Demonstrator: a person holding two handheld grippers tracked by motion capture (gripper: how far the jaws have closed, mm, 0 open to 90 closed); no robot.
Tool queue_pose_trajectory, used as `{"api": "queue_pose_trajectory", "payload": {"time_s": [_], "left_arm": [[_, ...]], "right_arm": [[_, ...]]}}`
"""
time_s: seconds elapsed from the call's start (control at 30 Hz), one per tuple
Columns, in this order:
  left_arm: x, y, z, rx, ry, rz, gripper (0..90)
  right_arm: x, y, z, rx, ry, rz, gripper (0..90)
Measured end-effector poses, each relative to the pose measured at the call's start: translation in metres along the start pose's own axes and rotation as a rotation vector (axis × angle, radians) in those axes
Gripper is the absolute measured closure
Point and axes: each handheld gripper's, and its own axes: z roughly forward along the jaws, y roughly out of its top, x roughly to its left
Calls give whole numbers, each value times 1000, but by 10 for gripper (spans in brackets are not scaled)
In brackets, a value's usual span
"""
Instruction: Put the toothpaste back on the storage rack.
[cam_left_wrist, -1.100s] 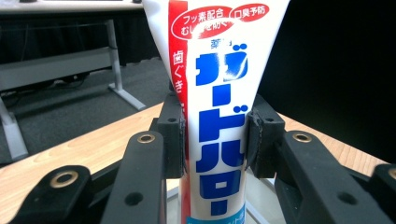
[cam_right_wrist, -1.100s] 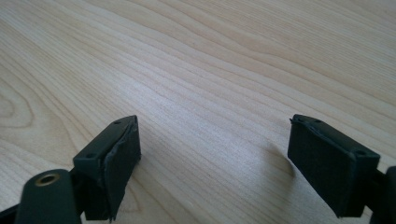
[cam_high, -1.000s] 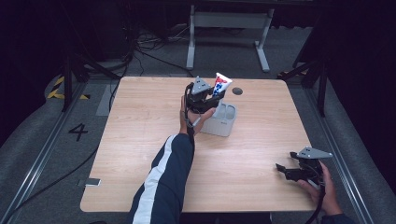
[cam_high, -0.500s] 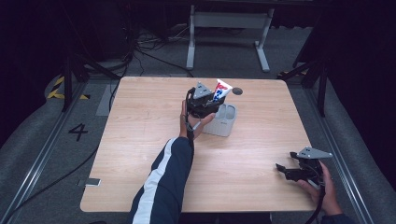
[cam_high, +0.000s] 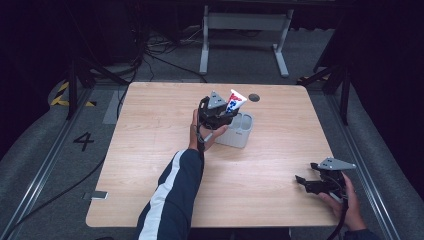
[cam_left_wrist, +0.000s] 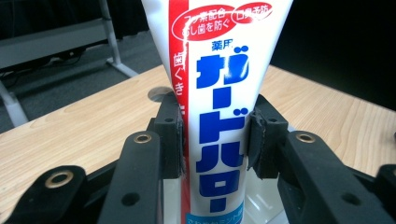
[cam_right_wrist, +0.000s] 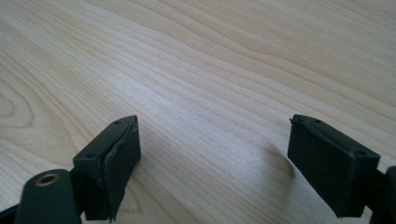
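Note:
My left gripper (cam_high: 220, 114) is shut on a white toothpaste tube (cam_high: 235, 102) with red and blue print, held upright over a pale grey holder (cam_high: 239, 131) near the table's middle. In the left gripper view the tube (cam_left_wrist: 217, 98) stands between both pads (cam_left_wrist: 172, 133), its lower end reaching into the holder's (cam_left_wrist: 266, 203) opening. My right gripper (cam_high: 306, 183) rests low at the table's front right corner, open. In the right gripper view its gripper (cam_right_wrist: 212, 161) has the jaws wide apart above bare wood, nothing between them.
The wooden table (cam_high: 150, 150) has a small dark round hole (cam_high: 254, 97) near its far edge. A metal stand (cam_high: 245, 30) and cables lie on the floor behind. A floor mark "4" (cam_high: 83, 141) is at the left.
The left gripper and the tube have shifted slightly toward the holder and lower. The right gripper has stayed put.

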Motion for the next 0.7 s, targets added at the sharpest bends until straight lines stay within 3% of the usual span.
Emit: {"api": "queue_pose_trajectory", "payload": {"time_s": [0.13, 0.7], "left_arm": [[1, 0, 1, 16, -4, 22, 624], [4, -11, 10, 150, 1, 34, 560]], "right_arm": [[0, 0, 0, 0, 0, 0, 175], [0, 0, 0, 1, 1, 0, 175]]}}
